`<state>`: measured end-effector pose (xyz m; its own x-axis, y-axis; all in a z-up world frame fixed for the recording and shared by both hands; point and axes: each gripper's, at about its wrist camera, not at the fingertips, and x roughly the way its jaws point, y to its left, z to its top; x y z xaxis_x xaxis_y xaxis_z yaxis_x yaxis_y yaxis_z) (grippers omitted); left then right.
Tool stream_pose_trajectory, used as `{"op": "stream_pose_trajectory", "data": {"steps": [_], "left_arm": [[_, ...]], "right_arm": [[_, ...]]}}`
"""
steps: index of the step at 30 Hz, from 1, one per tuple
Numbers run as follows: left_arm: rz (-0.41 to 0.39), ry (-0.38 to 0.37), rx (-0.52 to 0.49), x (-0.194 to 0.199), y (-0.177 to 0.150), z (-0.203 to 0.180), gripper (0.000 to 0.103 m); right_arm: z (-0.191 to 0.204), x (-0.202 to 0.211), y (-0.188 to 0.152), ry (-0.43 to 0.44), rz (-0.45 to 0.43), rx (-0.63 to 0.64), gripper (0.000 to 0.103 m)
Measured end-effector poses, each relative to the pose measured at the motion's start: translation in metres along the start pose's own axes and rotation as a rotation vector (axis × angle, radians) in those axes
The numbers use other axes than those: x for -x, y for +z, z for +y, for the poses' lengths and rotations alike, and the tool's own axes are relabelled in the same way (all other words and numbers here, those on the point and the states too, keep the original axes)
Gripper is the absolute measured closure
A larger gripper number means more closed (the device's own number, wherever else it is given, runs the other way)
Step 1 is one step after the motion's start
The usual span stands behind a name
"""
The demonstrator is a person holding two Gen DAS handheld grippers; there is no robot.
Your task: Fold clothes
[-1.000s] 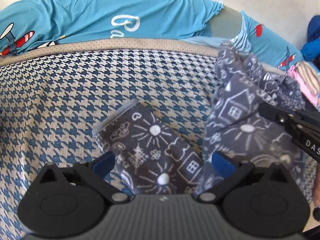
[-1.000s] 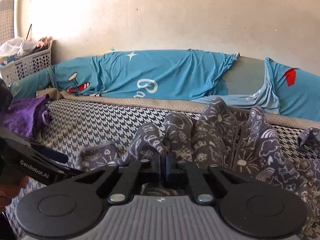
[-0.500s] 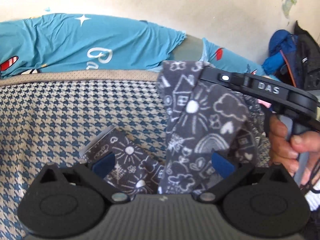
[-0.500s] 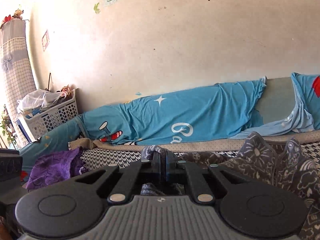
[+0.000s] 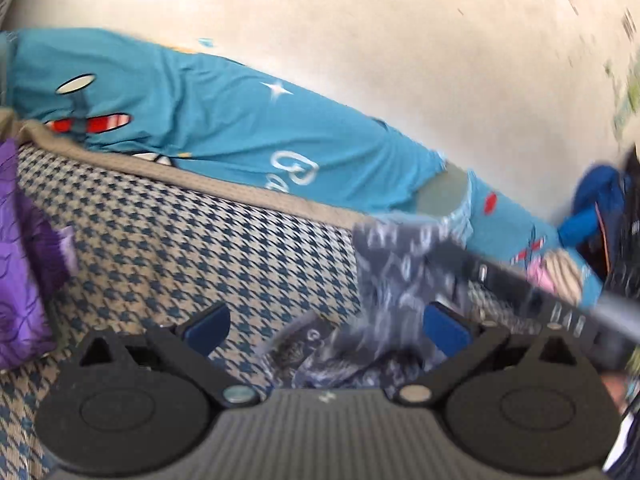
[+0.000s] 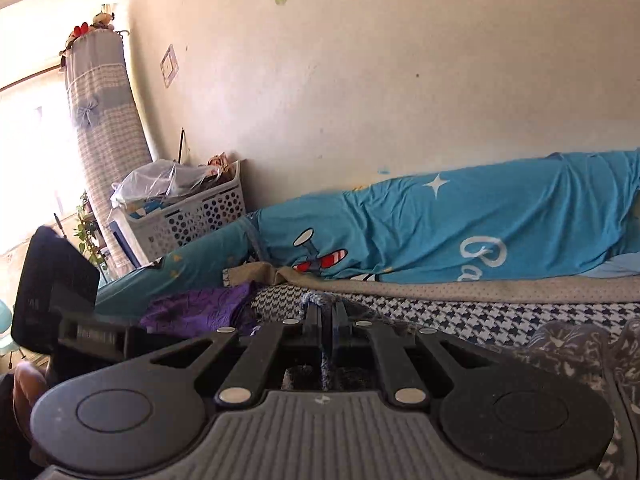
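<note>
A dark grey garment with white doodle print hangs in a blurred bunch over the houndstooth bed cover. Its lower end trails between the pads of my left gripper, which stands open and grips nothing. My right gripper is shut on a fold of the garment, and more of the cloth lies at the lower right. In the left wrist view the right gripper shows as a blurred black bar holding the cloth's top. The left gripper's body sits at the left of the right wrist view.
A purple garment lies at the bed's left end. A blue printed sheet covers the bolster along the wall. A white laundry basket stands beyond the bed's end. Blue and dark bags are at the far right.
The right gripper has carried the garment up and leftward across the bed. Both views have swung left, bringing the purple garment and basket into sight. The left gripper stays open.
</note>
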<state>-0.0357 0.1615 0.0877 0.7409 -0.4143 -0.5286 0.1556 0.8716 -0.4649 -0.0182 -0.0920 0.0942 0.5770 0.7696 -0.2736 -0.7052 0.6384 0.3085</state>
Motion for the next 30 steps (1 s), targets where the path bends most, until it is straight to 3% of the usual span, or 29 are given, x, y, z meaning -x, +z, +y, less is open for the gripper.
{"op": "stream_pose_trajectory", "data": {"steps": [6, 11, 16, 17, 21, 26, 30], "left_arm": [[0.002, -0.042, 0.139, 0.005, 0.013, 0.029, 0.000], [0.063, -0.058, 0.161, -0.009, 0.008, 0.028, 0.000], [0.136, -0.042, 0.110, -0.030, -0.002, 0.012, 0.000], [0.143, -0.041, 0.100, -0.032, -0.003, 0.008, 0.000], [0.159, -0.044, 0.071, -0.040, -0.008, -0.003, 0.000], [0.173, -0.041, 0.062, -0.050, -0.010, -0.014, 0.000], [0.176, -0.008, 0.056, -0.063, -0.009, -0.021, 0.000]], "right_arm": [[0.028, -0.010, -0.022, 0.097, 0.088, 0.080, 0.096], [0.042, -0.017, -0.042, 0.115, 0.226, 0.161, 0.093], [0.031, 0.004, -0.039, 0.135, 0.222, 0.164, 0.087], [0.028, 0.010, -0.037, 0.151, 0.213, 0.156, 0.079], [0.019, 0.035, -0.030, 0.186, 0.179, 0.145, 0.073], [0.004, 0.055, -0.027, 0.086, 0.174, 0.155, 0.072], [-0.025, 0.067, -0.021, -0.091, 0.147, 0.103, 0.071]]}}
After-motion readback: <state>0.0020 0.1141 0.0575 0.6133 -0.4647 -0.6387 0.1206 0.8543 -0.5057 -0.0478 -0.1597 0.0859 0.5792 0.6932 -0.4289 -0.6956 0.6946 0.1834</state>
